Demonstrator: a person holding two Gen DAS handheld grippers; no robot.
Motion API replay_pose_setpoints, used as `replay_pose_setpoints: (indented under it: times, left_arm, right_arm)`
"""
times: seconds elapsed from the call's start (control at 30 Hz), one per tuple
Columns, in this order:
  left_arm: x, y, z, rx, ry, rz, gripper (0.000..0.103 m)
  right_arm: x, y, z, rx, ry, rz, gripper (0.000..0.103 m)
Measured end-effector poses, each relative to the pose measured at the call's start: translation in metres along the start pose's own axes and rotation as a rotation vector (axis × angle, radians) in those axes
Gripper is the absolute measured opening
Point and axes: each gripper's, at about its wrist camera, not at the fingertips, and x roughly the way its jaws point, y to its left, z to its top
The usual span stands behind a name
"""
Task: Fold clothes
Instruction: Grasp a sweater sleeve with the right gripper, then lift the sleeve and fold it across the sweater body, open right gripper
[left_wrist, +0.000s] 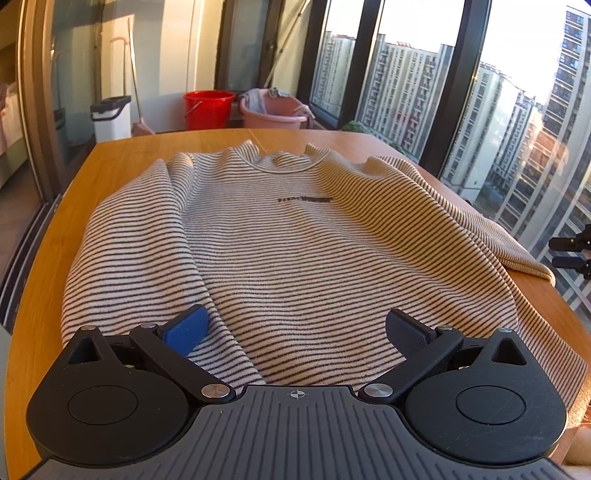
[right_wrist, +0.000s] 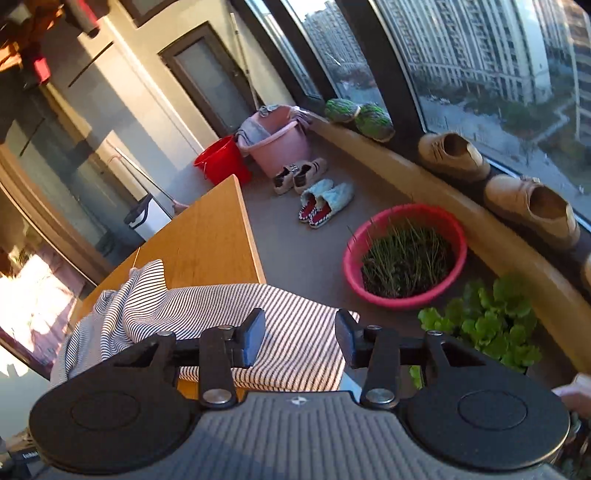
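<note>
Striped sweater lies spread front-up across the wooden tabletop, neckline at the far edge, one sleeve folded in along its left side and the other trailing over the tabletop's right edge. Left claw hovers over the hem with its jaws wide apart and nothing between them, the blue pad just above the cloth. Right claw stands off the tabletop's side edge, jaws apart and gripping nothing, above the sleeve that hangs over that edge.

Farther out, on the balcony floor, a red basin holds soil and thin green shoots. Beyond it a pink tub has grey cloth draped over its rim; what lies deeper inside is hidden. A red bucket sits touching the tub, its contents out of sight. A white bin with a black lid stands past the tabletop's far left corner. Leafy green plants grow close by the right claw; whatever holds them is hidden.
</note>
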Motion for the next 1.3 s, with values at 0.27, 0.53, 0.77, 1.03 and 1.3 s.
replay_pose_setpoints:
  times: [0.27, 0.53, 0.77, 1.03, 1.3]
  left_arm:
    - [0.0, -0.001, -0.001, 0.002, -0.001, 0.001, 0.103]
    - [-0.001, 0.0, -0.002, -0.005, -0.005, -0.004, 0.103]
    - [-0.003, 0.004, -0.003, -0.028, -0.017, -0.025, 0.103]
    - [-0.005, 0.009, -0.005, -0.052, -0.033, -0.044, 0.103]
    - [-0.006, 0.01, -0.007, -0.071, -0.046, -0.06, 0.103]
  right_arm:
    - [0.028, -0.018, -0.017, 0.165, 0.053, 0.092, 0.017]
    - [-0.042, 0.092, 0.049, -0.313, -0.316, 0.06, 0.004]
    - [-0.059, 0.183, 0.077, -0.542, -0.456, 0.117, 0.004]
    - [-0.014, 0.291, 0.039, -0.781, -0.325, 0.255, 0.004]
    - [0.062, 0.348, -0.034, -0.912, -0.081, 0.338, 0.004]
